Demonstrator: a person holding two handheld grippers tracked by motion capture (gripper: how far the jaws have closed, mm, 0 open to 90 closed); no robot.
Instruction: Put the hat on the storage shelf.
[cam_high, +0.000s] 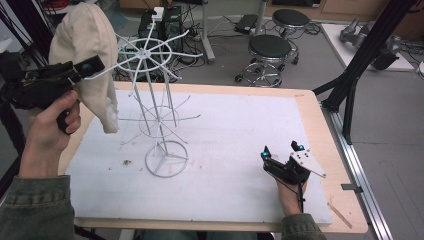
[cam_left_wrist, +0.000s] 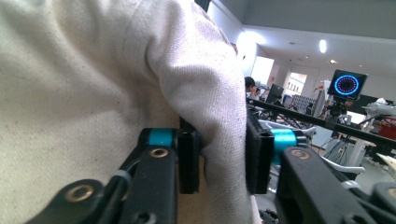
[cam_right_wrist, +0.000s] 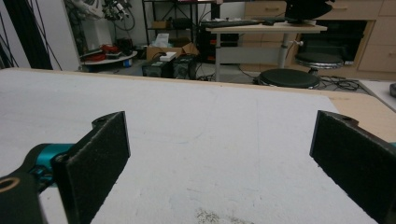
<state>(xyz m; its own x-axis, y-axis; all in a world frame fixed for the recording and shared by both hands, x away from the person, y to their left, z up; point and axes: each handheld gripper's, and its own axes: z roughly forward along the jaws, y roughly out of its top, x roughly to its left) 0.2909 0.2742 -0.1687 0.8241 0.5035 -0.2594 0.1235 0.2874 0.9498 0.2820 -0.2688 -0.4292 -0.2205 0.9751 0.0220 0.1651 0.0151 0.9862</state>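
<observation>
Hat (cam_high: 85, 55): your left gripper (cam_high: 85, 67) pinches its fabric, raised far left beside the rack (cam_high: 152, 85), likely for hanging; right gripper (cam_high: 282, 152) rests spread, empty, near right.

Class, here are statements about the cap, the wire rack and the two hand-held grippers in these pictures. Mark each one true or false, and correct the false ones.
1. The left hand-held gripper is clamped on the beige cap. True.
2. The cap lies flat on the white mat. False: it is held up in the air beside the top of the white wire rack.
3. The right hand-held gripper is open and holds nothing. True.
4. The wire rack has tipped over. False: it stands upright on its round base on the white mat.
5. The right hand-held gripper grips the rack's base. False: it rests low at the mat's near right, apart from the rack.
</observation>
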